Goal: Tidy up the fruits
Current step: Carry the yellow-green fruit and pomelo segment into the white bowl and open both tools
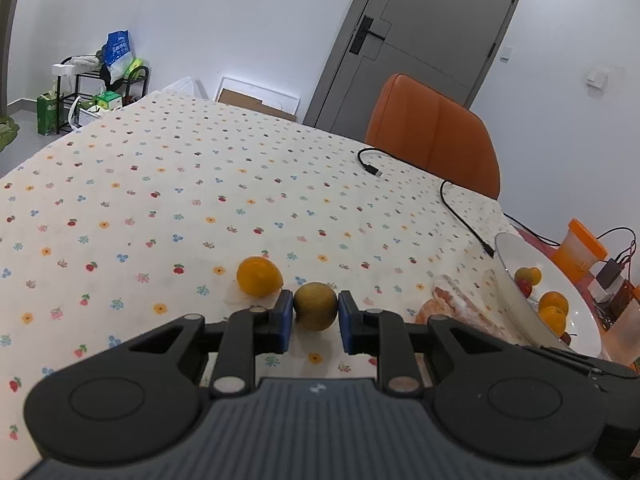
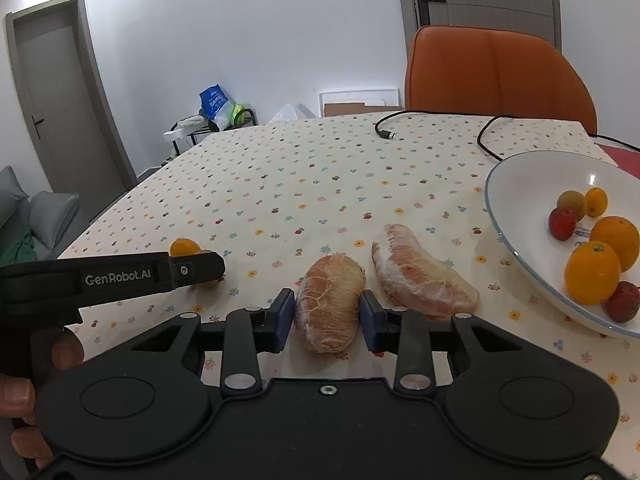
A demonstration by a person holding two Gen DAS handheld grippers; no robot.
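Blue pads of the left hand-held gripper [image 1: 315, 316] press both sides of a small greenish-brown fruit [image 1: 315, 306] sitting on the floral-clothed bench [image 1: 160, 184]. Likewise, the right hand-held gripper [image 2: 327, 314] clamps a peeled pomelo segment [image 2: 330, 302] resting on the cloth. Just beyond lie an orange kumquat [image 1: 259, 276] and a second pomelo segment [image 2: 422, 272]. Farther right, a white bowl [image 2: 516, 184] holds oranges and red fruits.

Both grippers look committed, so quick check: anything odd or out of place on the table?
Two peeled pomelo segments lie bare on the cloth, outside the bowl. A loose cable trails near the bowl's rim. Nothing spilled.
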